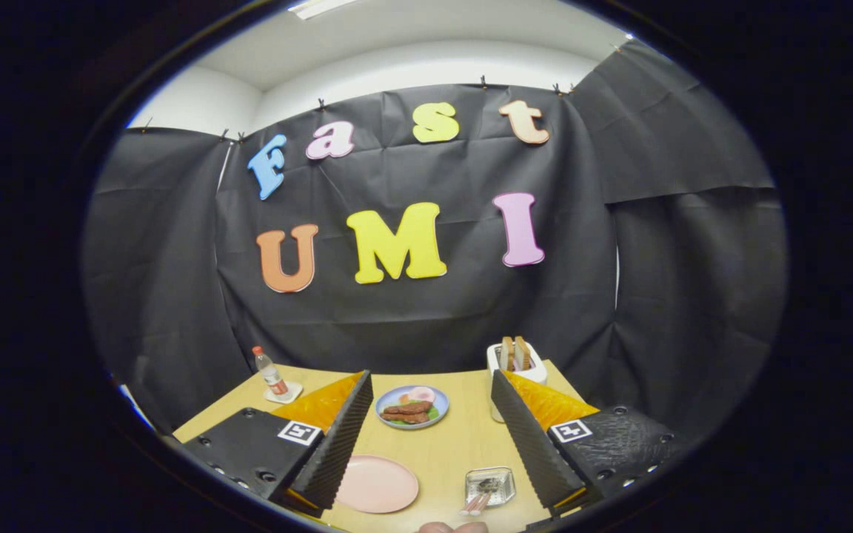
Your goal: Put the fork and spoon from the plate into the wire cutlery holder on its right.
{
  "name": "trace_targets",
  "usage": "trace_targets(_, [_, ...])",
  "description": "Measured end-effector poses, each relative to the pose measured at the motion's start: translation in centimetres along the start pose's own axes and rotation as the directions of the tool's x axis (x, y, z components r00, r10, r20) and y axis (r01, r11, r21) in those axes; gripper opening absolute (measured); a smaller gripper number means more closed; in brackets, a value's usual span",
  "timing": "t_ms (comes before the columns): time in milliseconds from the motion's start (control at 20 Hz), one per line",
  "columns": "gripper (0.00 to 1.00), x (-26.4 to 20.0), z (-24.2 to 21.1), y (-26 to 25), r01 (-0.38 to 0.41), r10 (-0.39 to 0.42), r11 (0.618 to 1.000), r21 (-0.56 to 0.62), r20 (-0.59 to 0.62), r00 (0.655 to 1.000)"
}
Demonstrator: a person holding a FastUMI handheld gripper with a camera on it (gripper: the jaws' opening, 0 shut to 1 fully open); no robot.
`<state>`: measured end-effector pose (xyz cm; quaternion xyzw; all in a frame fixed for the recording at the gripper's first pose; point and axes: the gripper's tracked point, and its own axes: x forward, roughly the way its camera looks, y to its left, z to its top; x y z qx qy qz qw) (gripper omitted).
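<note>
The wooden table (pixel 441 451) was the largest thing in sight, running from the gripper out to the black cloth wall. Over it hung the gripper (pixel 426 437), its two fingers spread wide apart and holding nothing, with open tabletop between them. Near the left finger lay the pink plate (pixel 376 485), flat and, as far as could be seen, bare on top. Farther off, between the fingertips, sat a blue plate (pixel 412 406) with food on it. Behind the right finger stood a white toaster (pixel 517 364) with two slices of bread upright in its slots, and off beyond the left finger a small bottle (pixel 270 372) stood on a coaster. Just inside the right finger, to the right of the pink plate, sat the wire cutlery holder (pixel 489 485), low and open-topped. Two pale handles (pixel 474 505), very likely the fork and spoon, poked out of its near edge, their working ends lying inside the holder; which was which was too small to tell. Judging by that, the cutlery seemed already to be in the holder rather than on the plate. Such pieces would probably be light, stiff and rather slippery, thin enough to roll under the pads, so the sound hold would be across the handle near its middle, pressed squarely from both sides.
</note>
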<state>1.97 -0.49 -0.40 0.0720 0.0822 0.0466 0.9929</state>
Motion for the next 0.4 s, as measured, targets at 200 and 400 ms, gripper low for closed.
trace_targets(200, [0.96, -0.03, 0.18, -0.07, -0.003, 0.003, 1.000, 0.005, 0.001, 1.000])
trace_targets(400, [0.96, 0.07, 0.26, 0.03, -0.001, 0.001, 1.000, 0.010, 0.000, 1.000])
